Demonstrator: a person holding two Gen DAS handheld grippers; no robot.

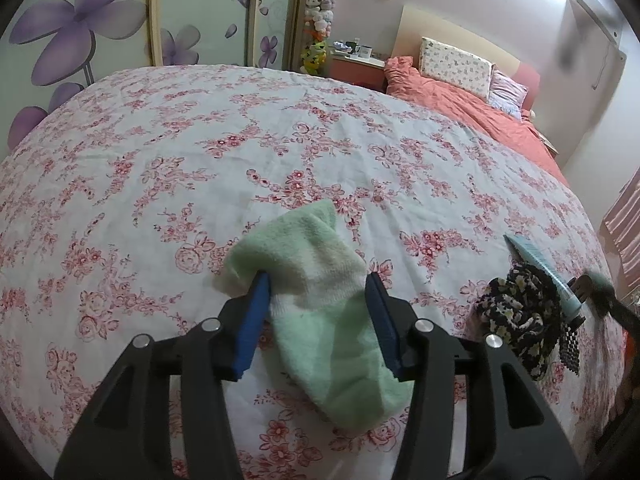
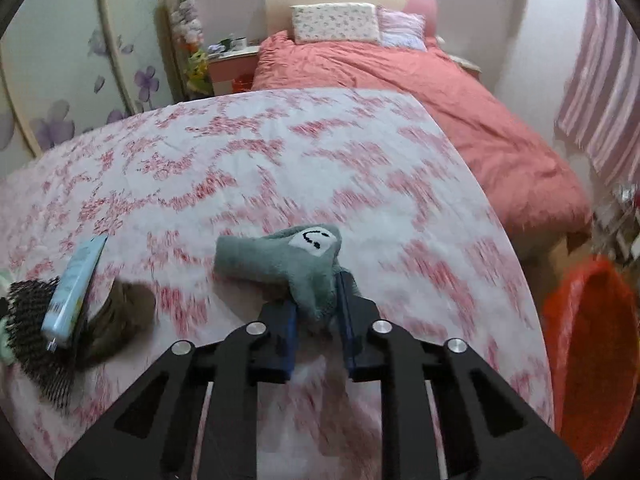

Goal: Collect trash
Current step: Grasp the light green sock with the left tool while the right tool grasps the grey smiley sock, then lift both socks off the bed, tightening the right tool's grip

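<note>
Your right gripper (image 2: 318, 304) clamps the grey sock (image 2: 288, 260) above the bed (image 2: 240, 152); your left gripper (image 1: 320, 292) straddles the green sock (image 1: 316, 280), unclamped.

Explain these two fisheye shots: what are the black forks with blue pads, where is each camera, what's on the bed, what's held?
No robot arm here: a person carries a hand-held two-finger gripper in each hand, with a camera on each looking forward along its fingers.

The left wrist view shows the left gripper, its blue pads on either side of a pale green fluffy sock lying on the pink-flowered white bedspread. The pads do not look pressed in, so I read it as open. To its right lie a dark flower-print cloth and a light blue tube.

The right wrist view, motion-blurred, shows the right gripper pinching a grey plush sock with a smiley face. A black bristle hairbrush lies at the left, and an orange-red basin stands beside the bed.
</note>
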